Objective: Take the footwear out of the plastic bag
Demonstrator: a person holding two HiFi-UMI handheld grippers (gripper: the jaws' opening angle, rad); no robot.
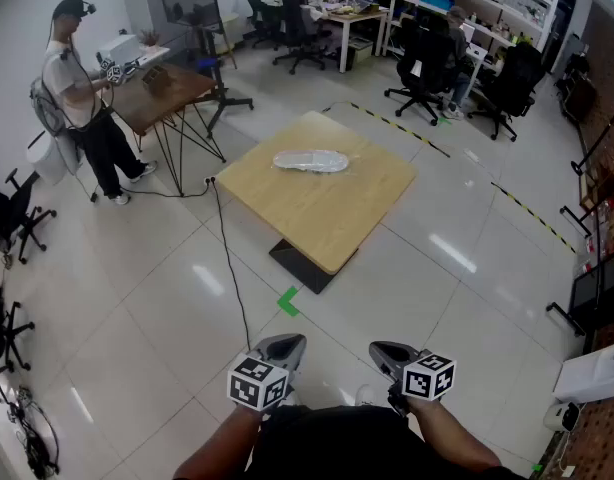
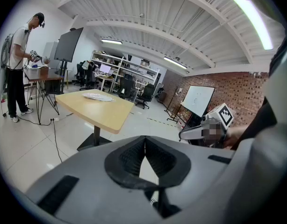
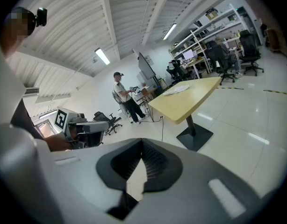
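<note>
No words, brands or numbers are showing legibly; the left marker cube (image 1: 258, 382) and right marker cube (image 1: 429, 376) are bearing only coded squares.

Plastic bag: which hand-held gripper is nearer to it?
Left, slightly. The left hand-held gripper is almost in line with the plastic bag; the right hand-held gripper is offset further sideways. Both are far from it.

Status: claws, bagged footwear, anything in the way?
Shut, empty: left claw, right claw, short of the table. On it the footwear, in its plastic bag, untouched. A floor cable runs between.
</note>
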